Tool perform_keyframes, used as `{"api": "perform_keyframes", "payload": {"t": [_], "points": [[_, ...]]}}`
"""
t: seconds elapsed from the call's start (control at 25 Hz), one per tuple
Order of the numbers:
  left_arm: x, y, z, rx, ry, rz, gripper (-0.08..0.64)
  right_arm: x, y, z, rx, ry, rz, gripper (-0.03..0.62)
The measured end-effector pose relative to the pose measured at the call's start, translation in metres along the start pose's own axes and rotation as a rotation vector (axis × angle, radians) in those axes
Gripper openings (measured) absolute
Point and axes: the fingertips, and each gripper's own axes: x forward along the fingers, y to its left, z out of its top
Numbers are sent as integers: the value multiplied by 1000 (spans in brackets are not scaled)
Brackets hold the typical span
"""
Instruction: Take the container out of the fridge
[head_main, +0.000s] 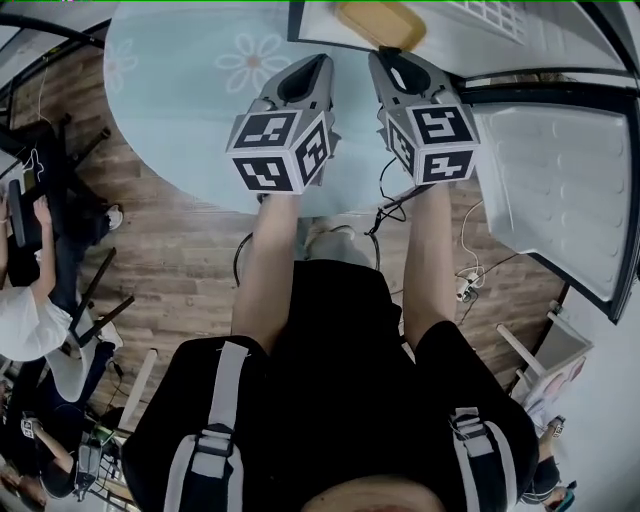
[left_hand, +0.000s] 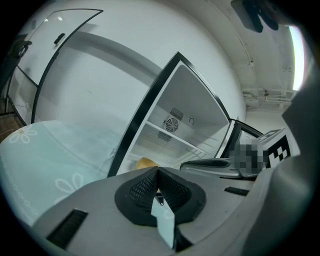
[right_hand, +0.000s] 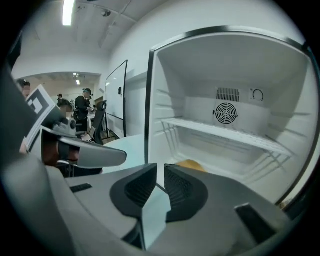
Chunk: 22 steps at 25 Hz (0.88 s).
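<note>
Nearest: person's forearms (head_main: 268, 270) reach fwd, one gripper per hand, side by side, marker cubes facing up.

L gripper (left_hand: 158, 172): pads clenched, tips meeting, nothing btwn them. It's over the round pale-blue surface (head_main: 190, 100) w/ daisy print, pointing toward the fridge's left edge.

R gripper (right_hand: 160, 167): jaws drawn nearly together, only a slim slit left, nothing in it. It points straight into the open fridge (right_hand: 280, 80).

Wood floor (head_main: 170, 250) shows under the surface. Cables (head_main: 395, 205) trail just below the R gripper.

Fridge door (head_main: 560, 180) is swung wide at the person's right, inner liner facing up.

Container (right_hand: 190, 164), yellow lid, sits low inside the fridge on the bottom level, under the wire shelf (right_hand: 220, 132). It's just beyond the R gripper's tips and a bit right of them, no contact w/ either gripper. From the L gripper view only a corner of it peeks over the jaws.

Back wall of the fridge: round fan grille (right_hand: 226, 113) w/ a slotted vent (right_hand: 228, 94) above it.
</note>
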Motion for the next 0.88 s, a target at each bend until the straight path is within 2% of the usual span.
{"api": "perform_keyframes", "payload": {"t": [0.08,0.16,0.36,0.56,0.88], "points": [[8,3,-4,1,19,1,0,13,-10,-13,-36,47,-17,51],[14,6,-6,2,32,0,0,27,-20,-27,-72,98,-34,80],[27,13,-4,-3,48,-3,0,57,-38,-46,-180,205,-60,81],[36,16,-5,-9,62,-5,0,82,-44,-67,-294,321,-32,81],[36,33,-2,-23,60,27,0,100,-57,-85,-392,418,-65,75]]}}
